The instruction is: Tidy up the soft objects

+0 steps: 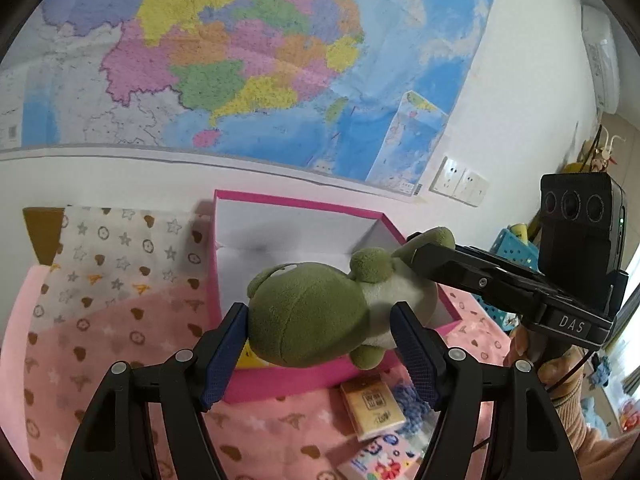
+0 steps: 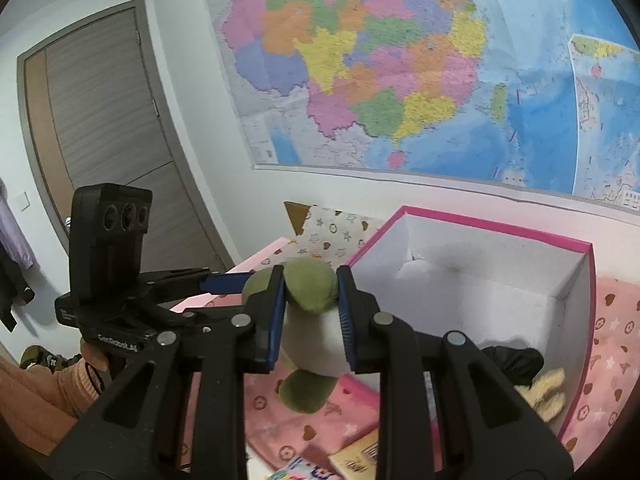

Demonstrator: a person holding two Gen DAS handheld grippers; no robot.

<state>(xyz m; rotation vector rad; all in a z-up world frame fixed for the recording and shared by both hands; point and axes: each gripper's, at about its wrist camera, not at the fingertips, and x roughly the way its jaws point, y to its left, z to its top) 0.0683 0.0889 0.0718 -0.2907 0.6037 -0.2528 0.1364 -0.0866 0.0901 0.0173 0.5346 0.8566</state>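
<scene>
Pink patterned blanket point(image 1: 132, 320) covers the surface, wall map point(image 1: 256, 60) behind at 12 o'clock, door point(image 2: 104, 128) at 10 in the right view. We see the plush point(image 1: 308, 316), green with a white belly, held up in the air over the near corner of the pink box point(image 1: 296, 200). Left gripper point(image 1: 320, 340) pinches its green head, jaws fairly wide, pads pressed in on both sides. Right gripper point(image 2: 310, 316) comes in from 3 o'clock in the left view and pinches the white body, jaws narrow. In the right view the plush point(image 2: 310, 332) sits dead between our pads, one green limb poking up at 12, another hanging at 6. Long axis runs head to feet from 8 to 2 in the left view, head toward the left camera. Box holds a black item point(image 2: 514, 362) and a cream plush point(image 2: 546, 394) at 4.
</scene>
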